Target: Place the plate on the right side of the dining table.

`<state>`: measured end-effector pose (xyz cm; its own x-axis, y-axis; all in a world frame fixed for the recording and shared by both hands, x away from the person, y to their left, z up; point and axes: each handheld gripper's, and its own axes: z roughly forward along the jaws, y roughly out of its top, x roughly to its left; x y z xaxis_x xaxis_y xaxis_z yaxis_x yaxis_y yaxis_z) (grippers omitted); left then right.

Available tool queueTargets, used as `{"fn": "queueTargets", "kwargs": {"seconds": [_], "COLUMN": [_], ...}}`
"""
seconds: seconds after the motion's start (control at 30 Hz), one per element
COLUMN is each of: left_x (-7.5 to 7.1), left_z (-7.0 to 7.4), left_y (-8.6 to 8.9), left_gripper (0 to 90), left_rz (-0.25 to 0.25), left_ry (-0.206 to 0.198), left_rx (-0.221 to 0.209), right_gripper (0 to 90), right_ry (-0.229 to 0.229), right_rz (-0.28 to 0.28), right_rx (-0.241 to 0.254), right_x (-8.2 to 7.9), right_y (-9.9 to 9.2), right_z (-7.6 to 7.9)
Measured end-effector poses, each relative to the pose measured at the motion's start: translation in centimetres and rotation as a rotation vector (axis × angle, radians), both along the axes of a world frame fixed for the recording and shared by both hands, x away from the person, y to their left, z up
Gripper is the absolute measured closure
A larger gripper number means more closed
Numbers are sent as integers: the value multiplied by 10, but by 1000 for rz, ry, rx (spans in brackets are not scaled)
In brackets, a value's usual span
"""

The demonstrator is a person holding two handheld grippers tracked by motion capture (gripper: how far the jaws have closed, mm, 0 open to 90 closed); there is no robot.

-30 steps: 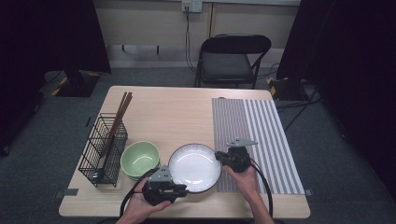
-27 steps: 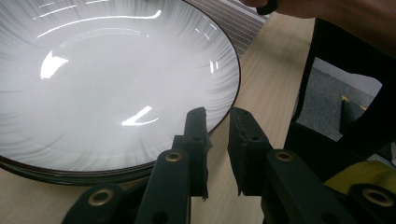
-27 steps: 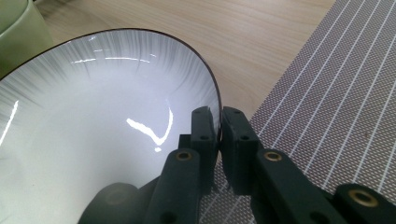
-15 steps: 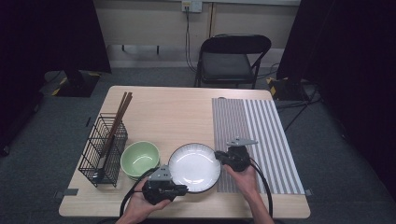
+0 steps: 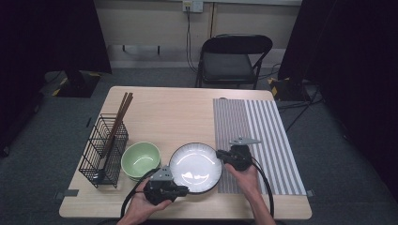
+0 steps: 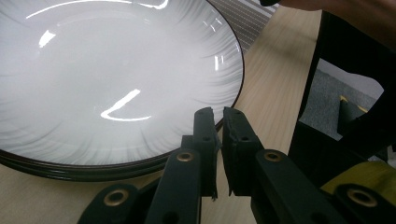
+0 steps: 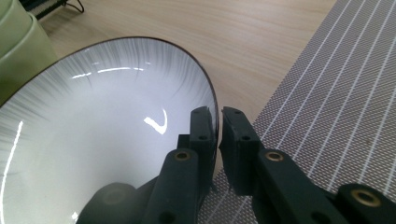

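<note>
While both hands are holding position, the left hand-held gripper (image 6: 218,116) is finishing clamping the white plate's (image 5: 195,167) near rim; right hand-held gripper (image 7: 218,116) is pinching the rim beside the striped placemat (image 5: 263,136); lift looks ready.

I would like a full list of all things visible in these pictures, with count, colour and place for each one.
plate: 1, white with dark rim, front middle of the table, its rim between the jaws of both grippers
bowl: green, possibly a stack, left of the plate
wire basket: 1, black, front left of the table
chopsticks: a few, brown, standing in the wire basket
placemat: 1, grey with white stripes, right part of the table
table: 1, light wood
folding chair: 1, black, behind the table
left gripper: 1, black, shut on the plate's near rim
right gripper: 1, black, shut on the plate's right rim
</note>
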<state>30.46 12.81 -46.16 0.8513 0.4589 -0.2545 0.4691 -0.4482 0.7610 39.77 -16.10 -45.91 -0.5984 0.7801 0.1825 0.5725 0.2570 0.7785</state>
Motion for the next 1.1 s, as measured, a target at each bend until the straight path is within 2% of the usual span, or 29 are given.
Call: {"fn": "queueTargets", "kwargs": {"seconds": [0.07,0.13,0.17,0.3,0.53,0.57,0.87,1.1], "left_x": [1,1,1,2,2,2,1,3], "left_z": [-1,-1,-1,-1,-3,-4,-1,-3], "left_y": [0,0,0,1,1,0,3,1], "left_gripper": [854,862,864,871,886,885,838,813], "left_rz": [6,4,2,0,15,26,16,38], "left_ry": [5,9,5,9,12,-2,-16,-19], "left_rx": [-6,-10,-5,-7,-19,-17,-52,-65], "right_gripper": [835,841,850,862,875,879,882,884], "right_ry": [14,22,33,39,21,12,14,9], "right_rz": [5,-4,-8,-22,-45,-50,-52,-53], "right_rx": [2,20,44,67,100,113,124,129], "right_x": [2,4,6,7,6,6,9,10], "right_y": [3,4,3,3,3,3,1,-5], "right_z": [-4,-5,-7,-6,-2,0,0,3]}}
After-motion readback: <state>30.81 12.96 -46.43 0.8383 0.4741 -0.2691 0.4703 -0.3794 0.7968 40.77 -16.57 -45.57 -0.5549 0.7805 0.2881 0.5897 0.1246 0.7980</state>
